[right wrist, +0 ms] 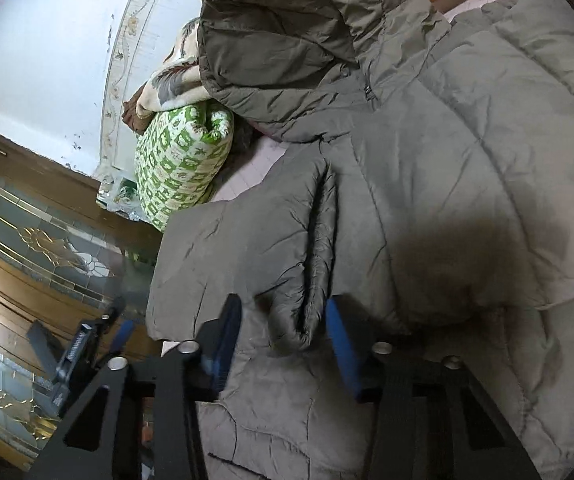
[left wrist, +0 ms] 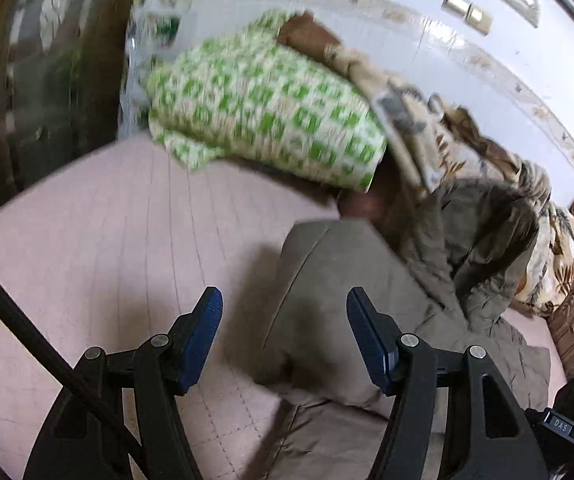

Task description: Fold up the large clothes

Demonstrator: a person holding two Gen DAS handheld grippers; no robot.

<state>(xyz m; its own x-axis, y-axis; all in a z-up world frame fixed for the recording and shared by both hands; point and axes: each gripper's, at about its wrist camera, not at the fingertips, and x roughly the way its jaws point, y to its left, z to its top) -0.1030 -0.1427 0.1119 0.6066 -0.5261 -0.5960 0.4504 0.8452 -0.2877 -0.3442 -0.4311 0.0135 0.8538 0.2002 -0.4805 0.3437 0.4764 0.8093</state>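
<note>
On the pale pink quilted bed cover [left wrist: 107, 240] lies a grey-olive puffy jacket [right wrist: 427, 168], its stitched panels creased and its hood bunched toward the wall. A raised fold of its padded fabric sits between the blue pads of the right gripper [right wrist: 283, 332], not visibly squeezed. The left gripper [left wrist: 283, 332] hangs spread and empty over the jacket's edge, a green-and-white patterned bundle [left wrist: 263, 112] lying beyond.

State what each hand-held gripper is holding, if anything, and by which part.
The left hand-held gripper holds nothing. The right hand-held gripper straddles a raised fold of the grey jacket, but its pads are not pressing it yet.
</note>
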